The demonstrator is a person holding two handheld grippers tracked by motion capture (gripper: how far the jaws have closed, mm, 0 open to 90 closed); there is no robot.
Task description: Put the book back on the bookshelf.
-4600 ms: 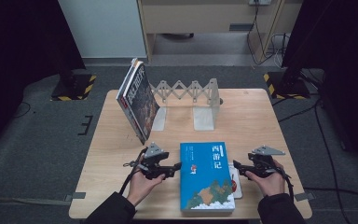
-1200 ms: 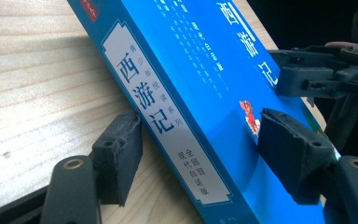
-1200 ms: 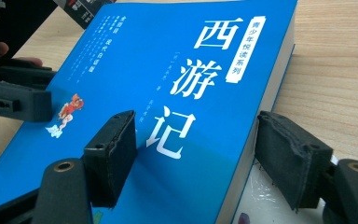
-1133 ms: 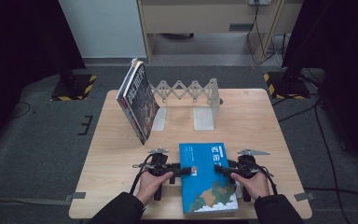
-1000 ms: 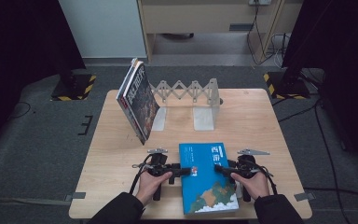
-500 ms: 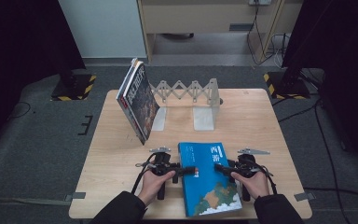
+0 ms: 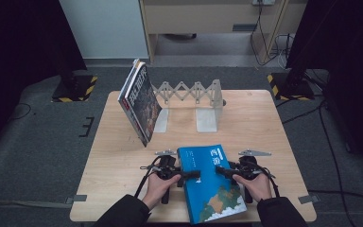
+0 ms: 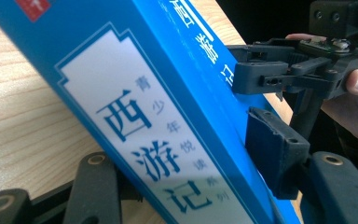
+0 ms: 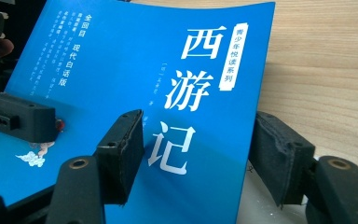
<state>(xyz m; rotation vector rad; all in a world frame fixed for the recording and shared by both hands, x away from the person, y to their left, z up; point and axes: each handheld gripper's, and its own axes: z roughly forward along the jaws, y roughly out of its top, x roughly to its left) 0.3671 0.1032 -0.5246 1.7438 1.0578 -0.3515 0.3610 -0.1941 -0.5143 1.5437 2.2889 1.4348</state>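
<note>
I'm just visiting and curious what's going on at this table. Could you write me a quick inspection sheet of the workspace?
Surface: light wooden table, bare apart from the items below.
Job's things: blue book near the front edge, one pair of tongs on each long edge; its left edge looks raised off the wood.
Clutter: a dark-covered book leaning against a metal accordion book rack at the back.
Grippers: left tongs have just been closing over the spine edge; right tongs have just been closing over the open edge.
Cables: a black cable trails from the left tongs.
Surroundings: grey floor, striped stand bases, a wooden cabinet behind.
</note>
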